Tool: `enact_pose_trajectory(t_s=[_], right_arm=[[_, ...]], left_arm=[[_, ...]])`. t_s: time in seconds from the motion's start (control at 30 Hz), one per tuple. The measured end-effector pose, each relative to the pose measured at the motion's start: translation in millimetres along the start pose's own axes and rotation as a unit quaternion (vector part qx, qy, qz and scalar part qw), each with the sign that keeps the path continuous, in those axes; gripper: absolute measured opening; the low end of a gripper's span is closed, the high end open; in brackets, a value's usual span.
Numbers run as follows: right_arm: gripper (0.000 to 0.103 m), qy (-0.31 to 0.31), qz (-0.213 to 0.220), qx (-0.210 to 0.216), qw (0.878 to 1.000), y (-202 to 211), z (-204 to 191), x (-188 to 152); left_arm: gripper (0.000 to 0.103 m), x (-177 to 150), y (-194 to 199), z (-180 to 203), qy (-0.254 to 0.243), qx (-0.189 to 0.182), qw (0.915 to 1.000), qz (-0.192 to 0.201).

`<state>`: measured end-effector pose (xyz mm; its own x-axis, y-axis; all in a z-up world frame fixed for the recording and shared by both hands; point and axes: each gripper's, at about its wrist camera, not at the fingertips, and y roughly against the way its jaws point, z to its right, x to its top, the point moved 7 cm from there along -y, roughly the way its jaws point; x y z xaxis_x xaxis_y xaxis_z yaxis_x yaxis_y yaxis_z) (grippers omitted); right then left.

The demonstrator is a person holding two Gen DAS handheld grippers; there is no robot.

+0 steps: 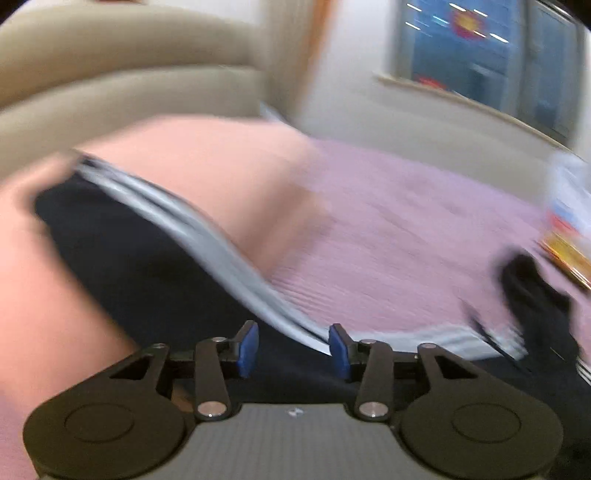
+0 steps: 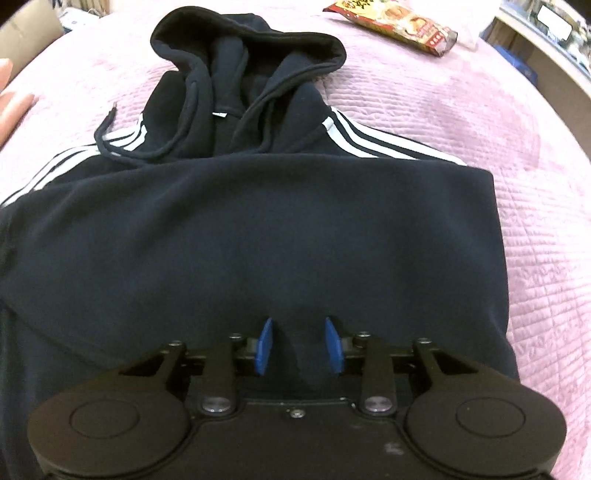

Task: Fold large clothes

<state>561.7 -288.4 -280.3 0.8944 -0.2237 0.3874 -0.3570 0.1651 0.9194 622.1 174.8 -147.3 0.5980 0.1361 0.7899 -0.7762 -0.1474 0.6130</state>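
On the pink quilted bed (image 2: 498, 155): navy three-stripe hooded sweatshirt (image 2: 258, 229), sleeves seemingly folded in. Right claw (image 2: 298, 345) parted over its lower body, left claw (image 1: 293, 349) parted at striped edge. Next probably: grip hem, fold toward hood.

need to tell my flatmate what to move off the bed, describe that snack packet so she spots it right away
Start at the pink quilted bedspread and find the dark navy hoodie spread on it. Look past the hood to the bed's far right side: the snack packet lies there, apart from the hoodie. It is the only glossy, red-and-yellow printed thing there.
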Motion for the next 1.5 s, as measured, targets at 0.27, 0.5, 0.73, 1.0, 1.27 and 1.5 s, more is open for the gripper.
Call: enact_pose_trajectory(t_s=[0.27,0.5,0.73,1.0,1.27,1.5], right_arm=[[0.046,0.006,-0.002,-0.008,1.000,-4.2,-4.8,3.5],[0.046,0.014,-0.001,-0.008,1.000,-4.2,-4.9,3.6],[0.047,-0.004,0.006,0.009,1.000,0.0,0.8,3.9],[0.047,-0.040,0.044,0.048,0.997,41.1,12.4,-12.5],[0.047,-0.041,0.069,0.051,0.995,70.2,39.9,-22.2],[0.054,-0.066,0.080,0.043,0.994,79.4,82.6,-24.8]], left_arm=[[0.088,68.0,-11.4,-138.6,0.101,0.135,0.9835,0.065],[0.052,72.2,-70.9,-177.2,0.220,0.090,0.9709,0.030],[0.016,83.3,-37.9,-110.5,0.106,0.059,0.9894,0.080],[0.016,38.5,9.7,66.0,-0.035,-0.101,0.9917,0.072],[0.016,-34.3,29.6,265.5,-0.094,-0.282,0.9548,0.015],[0.078,-128.2,45.2,376.9,-0.166,-0.375,0.9093,-0.069]])
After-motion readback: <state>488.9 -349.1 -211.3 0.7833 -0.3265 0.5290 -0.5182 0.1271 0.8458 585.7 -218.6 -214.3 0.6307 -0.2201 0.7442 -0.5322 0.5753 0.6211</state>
